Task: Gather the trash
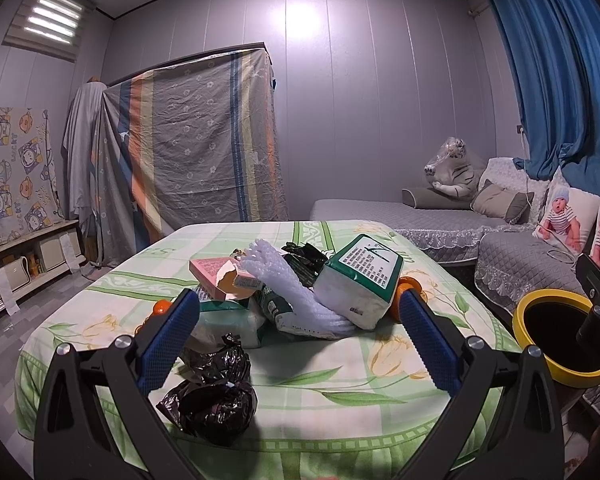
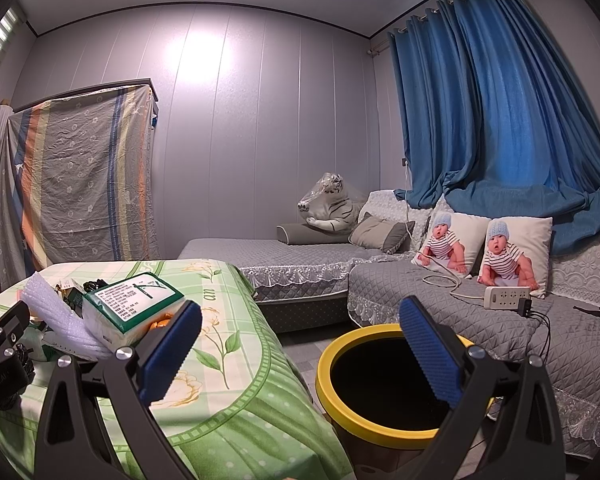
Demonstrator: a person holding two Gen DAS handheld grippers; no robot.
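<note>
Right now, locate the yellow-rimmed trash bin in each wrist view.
Left wrist: yellow-rimmed trash bin at the right edge, beside the table.
Right wrist: bin at lower centre, partly behind the right claw's fingers.
Shared landmark: green-and-white tissue pack on the table.

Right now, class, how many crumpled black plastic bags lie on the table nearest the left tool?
2. One black bag sits at the near edge, between the open left tool tips. The other black bag lies just behind, touching it. More may hide within the pile.
</note>
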